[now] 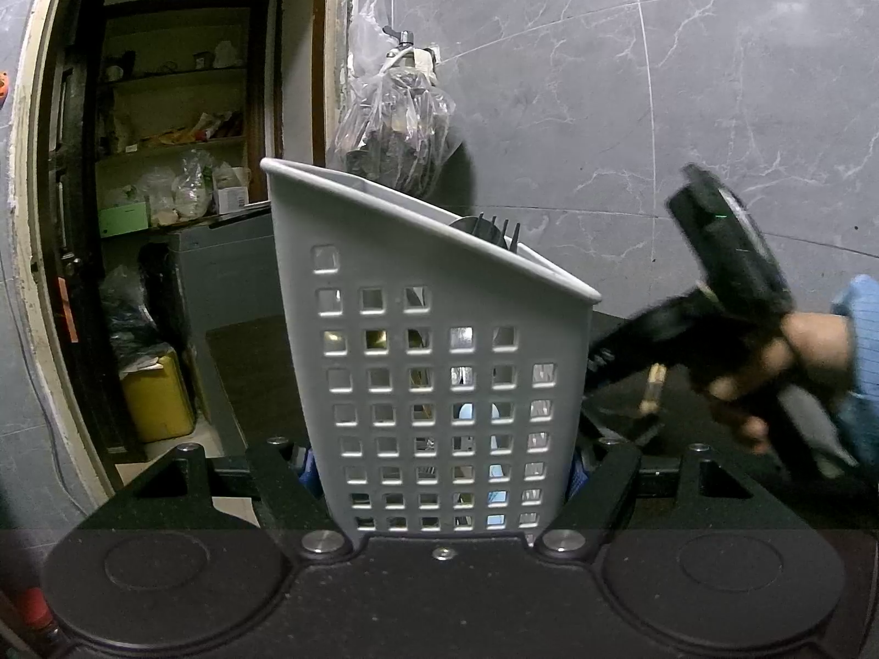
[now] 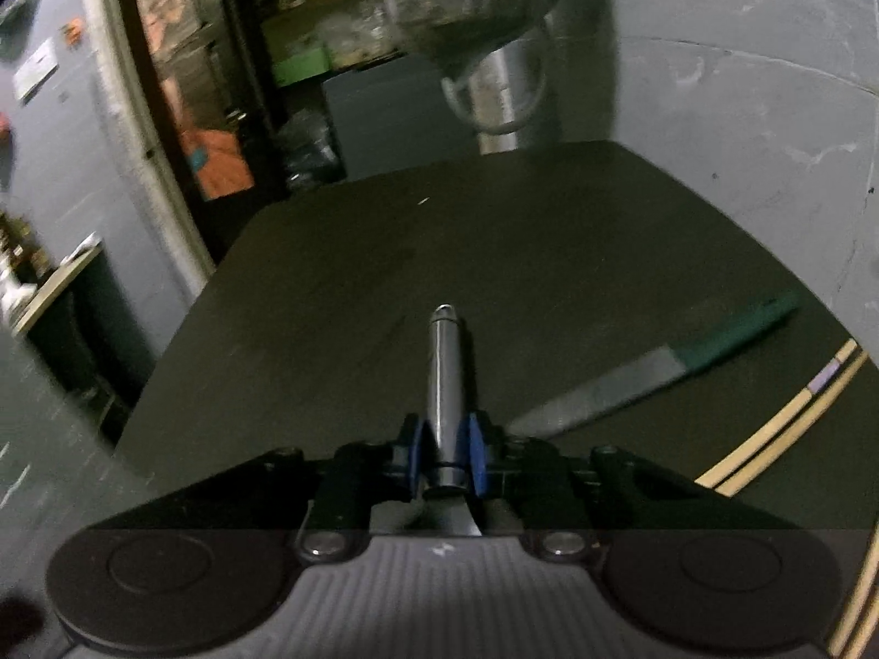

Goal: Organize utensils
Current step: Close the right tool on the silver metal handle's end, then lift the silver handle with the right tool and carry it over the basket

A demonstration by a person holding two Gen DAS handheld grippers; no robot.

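While the left gripper (image 1: 442,472) holds the white utensil basket (image 1: 434,362) between its jaws, the basket stands upright and fills the space directly ahead of them. Its wall has rows of small square holes and its rim slopes down toward the right. The jaws press on both sides of its lower part, with blue pads (image 1: 577,475) against the wall. Above the rim, dark fork tines (image 1: 497,228) stick out.

The right gripper (image 2: 446,453) has its jaws clamped on a shiny metal handle (image 2: 446,384), which points straight forward from between the blue pads (image 2: 477,453). It is round, smooth and ends in a small rounded tip. To the right of the jaws, on the dark table (image 2: 384,274), lies a knife (image 2: 659,373) with a green handle, and further right a pair of wooden chopsticks (image 2: 785,423). This view is blurred.
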